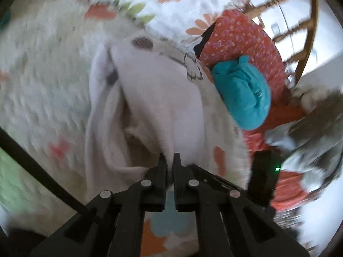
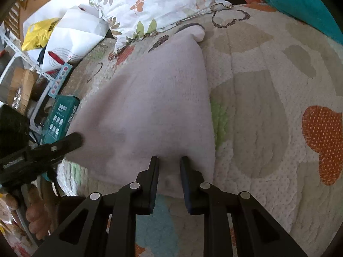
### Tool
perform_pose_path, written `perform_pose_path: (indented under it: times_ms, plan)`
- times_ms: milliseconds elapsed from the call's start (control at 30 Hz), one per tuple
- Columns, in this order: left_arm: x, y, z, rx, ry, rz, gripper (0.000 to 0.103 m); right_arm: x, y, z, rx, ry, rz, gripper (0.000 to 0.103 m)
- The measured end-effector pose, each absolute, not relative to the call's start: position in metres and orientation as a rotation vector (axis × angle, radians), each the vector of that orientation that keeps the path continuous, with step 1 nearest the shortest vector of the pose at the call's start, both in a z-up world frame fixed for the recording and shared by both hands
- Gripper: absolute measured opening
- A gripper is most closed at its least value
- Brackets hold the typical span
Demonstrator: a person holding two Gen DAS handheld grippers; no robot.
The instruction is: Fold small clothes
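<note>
Pale lilac knit fills the left wrist view: the garment (image 1: 150,98) lies rumpled on the quilt (image 1: 42,81), reaching from the centre up toward 12 o'clock, with a loose fold sagging at 9 o'clock of our left claw (image 1: 169,158). That claw is clenched on the near hem, its tips almost meeting with cloth pinched between them. A teal bundle (image 1: 242,94) sits at 2 o'clock on a red floral cloth (image 1: 242,40), and a grey heap (image 1: 310,137) lies at 3 o'clock. This view is smeared with motion blur, so we cannot read the fine creases.

From the right wrist view the garment (image 2: 158,98) looks far flatter, a broad wedge tapering to a cuff at 12 o'clock beside a floral pillow (image 2: 150,6). Our right claw (image 2: 169,160) stands parted, fingers astride the near hem; they lie against the cloth, but nothing is pinched. The left claw (image 2: 72,139) comes in from 9 o'clock, at the garment's left edge. Boxes and bags crowd the 9 to 11 o'clock rim, off the bed.

We judge the risk to be an uneven fold. With one corner gripped and the other free, any lift by the left alone would drag the knit askew and deepen that sagging fold. If the right closes on only the top layer, the hem beneath may stay behind. The quilt's nubbly surface could also snag the soft knit as it slides.
</note>
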State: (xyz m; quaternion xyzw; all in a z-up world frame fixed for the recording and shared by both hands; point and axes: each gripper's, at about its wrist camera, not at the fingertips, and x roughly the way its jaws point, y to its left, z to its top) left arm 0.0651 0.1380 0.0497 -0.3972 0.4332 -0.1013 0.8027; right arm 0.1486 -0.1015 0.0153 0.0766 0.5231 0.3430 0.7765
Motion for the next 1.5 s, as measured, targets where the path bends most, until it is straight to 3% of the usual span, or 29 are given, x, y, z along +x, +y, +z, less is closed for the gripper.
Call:
perform_pose_path:
  times_ms: [100, 233, 633, 800, 867, 1033, 1100, 1200, 1367, 1500]
  plan:
    - [0.06, 0.155, 0.003, -0.977, 0.99, -0.169, 0.005, 0.152, -0.106, 0.012, 0.217, 1.14, 0.76, 0.018]
    - [0.042, 0.182, -0.028, -1.213, 0.921, -0.185, 0.007, 0.15, -0.107, 0.011, 0.214, 1.135, 0.771, 0.017]
    - [0.018, 0.204, 0.042, -0.926, 0.9, 0.075, 0.021, 0.14, -0.119, 0.013, 0.241, 1.119, 0.747, 0.017]
    - [0.026, 0.181, 0.08, -0.747, 0.861, 0.116, 0.054, 0.13, -0.131, 0.014, 0.256, 1.087, 0.729, 0.019]
    - [0.037, 0.171, 0.086, -0.673, 0.861, 0.128, 0.059, 0.125, -0.137, 0.012, 0.272, 1.07, 0.735, 0.019]
    - [0.078, 0.15, 0.082, -0.527, 0.871, 0.135, 0.059, 0.113, -0.149, 0.006, 0.309, 1.058, 0.73, 0.019]
    - [0.099, 0.142, 0.07, -0.461, 0.92, 0.135, 0.059, 0.11, -0.149, 0.004, 0.257, 1.071, 0.677, 0.031]
    - [0.126, 0.137, 0.036, -0.299, 1.068, 0.216, 0.061, 0.105, -0.151, 0.004, 0.23, 1.055, 0.661, 0.032]
    - [0.098, 0.184, 0.032, -0.569, 0.989, 0.228, 0.067, 0.091, -0.152, 0.026, 0.146, 0.98, 0.593, 0.033]
    - [0.072, 0.197, 0.032, -0.393, 0.982, 0.425, 0.068, 0.08, -0.142, 0.06, 0.075, 0.863, 0.583, 0.033]
